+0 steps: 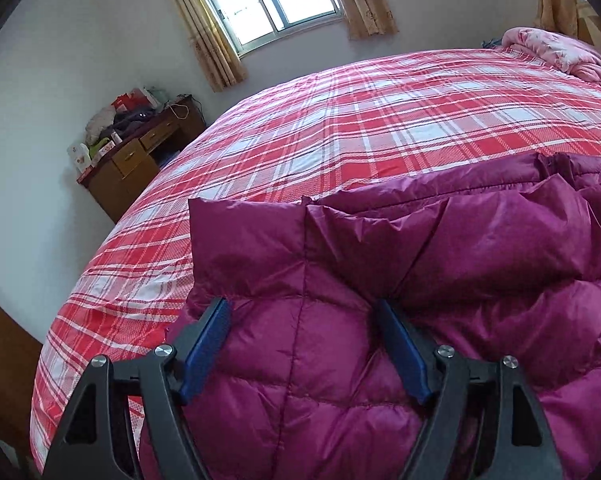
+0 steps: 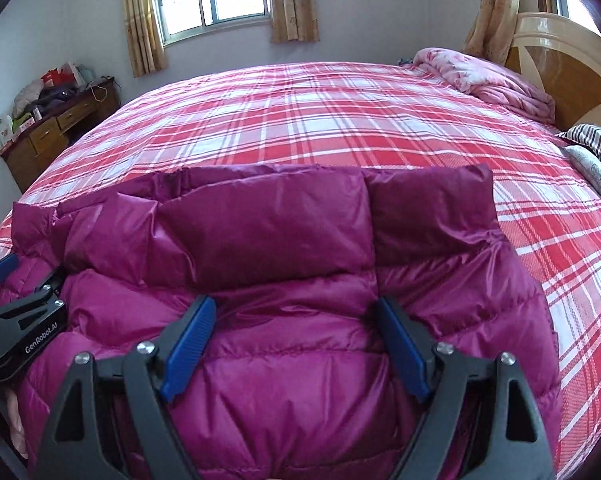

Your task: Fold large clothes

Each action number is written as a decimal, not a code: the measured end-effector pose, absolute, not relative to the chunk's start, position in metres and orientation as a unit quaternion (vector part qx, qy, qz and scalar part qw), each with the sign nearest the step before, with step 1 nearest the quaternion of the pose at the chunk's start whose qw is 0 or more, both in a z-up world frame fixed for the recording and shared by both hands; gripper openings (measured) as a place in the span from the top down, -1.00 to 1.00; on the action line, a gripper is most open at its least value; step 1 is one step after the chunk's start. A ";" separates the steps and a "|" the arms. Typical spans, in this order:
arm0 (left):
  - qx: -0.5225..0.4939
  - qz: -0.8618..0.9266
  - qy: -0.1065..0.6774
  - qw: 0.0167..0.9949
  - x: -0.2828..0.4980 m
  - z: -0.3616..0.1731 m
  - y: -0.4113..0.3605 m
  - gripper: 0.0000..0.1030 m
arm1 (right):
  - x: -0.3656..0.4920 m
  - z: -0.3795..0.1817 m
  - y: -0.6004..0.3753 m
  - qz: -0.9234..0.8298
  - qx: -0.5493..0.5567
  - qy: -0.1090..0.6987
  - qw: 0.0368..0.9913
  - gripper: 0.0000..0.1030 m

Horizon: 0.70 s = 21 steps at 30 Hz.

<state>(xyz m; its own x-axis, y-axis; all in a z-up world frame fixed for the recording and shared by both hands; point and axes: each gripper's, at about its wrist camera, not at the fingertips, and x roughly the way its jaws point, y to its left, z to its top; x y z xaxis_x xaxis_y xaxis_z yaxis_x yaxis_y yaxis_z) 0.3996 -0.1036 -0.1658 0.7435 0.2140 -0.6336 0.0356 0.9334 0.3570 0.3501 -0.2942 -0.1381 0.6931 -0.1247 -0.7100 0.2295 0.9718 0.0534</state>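
Right wrist view: both grippers (image 2: 294, 312) angle down over the magenta jacket (image 2: 280, 240), jaws apart.

left gripper (image 1: 302, 312): black angular frame, ribbed blue finger pads, silver round screw heads at pivots | right gripper (image 2: 294, 308): same black frame, blue pads, silver screws | marking: white "GenRobot.AI" lettering on left gripper's black side

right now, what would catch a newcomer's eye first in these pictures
The puffy magenta jacket fills the near foreground, lying on the bed's red and white plaid cover. Both hand-held grippers, left and right, hang open over its quilted panels. A crumpled pink quilt sits at the far corner by the headboard.
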 end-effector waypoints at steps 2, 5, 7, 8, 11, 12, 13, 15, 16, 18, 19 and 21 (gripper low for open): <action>0.178 0.049 0.356 0.916 0.400 -0.167 -0.105 -0.51 | 0.351 -0.139 -0.294 -0.096 0.070 0.382 0.916 -0.65; 0.180 0.049 0.359 0.915 0.401 -0.168 -0.105 -0.52 | 0.351 -0.140 -0.295 -0.096 0.071 0.386 0.915 -0.66; 0.179 0.049 0.361 0.914 0.402 -0.169 -0.105 -0.52 | 0.354 -0.141 -0.294 -0.098 0.070 0.389 0.913 -0.66; 0.179 0.048 0.362 0.914 0.403 -0.169 -0.104 -0.52 | 0.355 -0.142 -0.294 -0.099 0.069 0.391 0.912 -0.66; 0.176 0.048 0.366 0.913 0.404 -0.170 -0.103 -0.52 | 0.358 -0.144 -0.292 -0.102 0.064 0.399 0.909 -0.67; 0.176 0.048 0.366 0.912 0.404 -0.170 -0.103 -0.52 | 0.358 -0.145 -0.292 -0.103 0.063 0.400 0.908 -0.67; 0.176 0.048 0.367 0.912 0.405 -0.170 -0.103 -0.52 | 0.358 -0.145 -0.292 -0.103 0.062 0.402 0.908 -0.67; 0.175 0.048 0.368 0.912 0.405 -0.171 -0.102 -0.52 | 0.358 -0.146 -0.291 -0.104 0.061 0.404 0.907 -0.68; 0.175 0.048 0.368 0.912 0.405 -0.171 -0.102 -0.53 | 0.359 -0.147 -0.291 -0.105 0.060 0.405 0.906 -0.68; 0.175 0.048 0.369 0.911 0.406 -0.171 -0.103 -0.53 | 0.359 -0.148 -0.290 -0.106 0.058 0.408 0.905 -0.68; 0.175 0.048 0.370 0.911 0.406 -0.172 -0.102 -0.53 | 0.360 -0.148 -0.290 -0.106 0.056 0.410 0.904 -0.69; 0.177 0.048 0.370 0.911 0.406 -0.172 -0.103 -0.53 | 0.361 -0.149 -0.289 -0.108 0.052 0.415 0.902 -0.70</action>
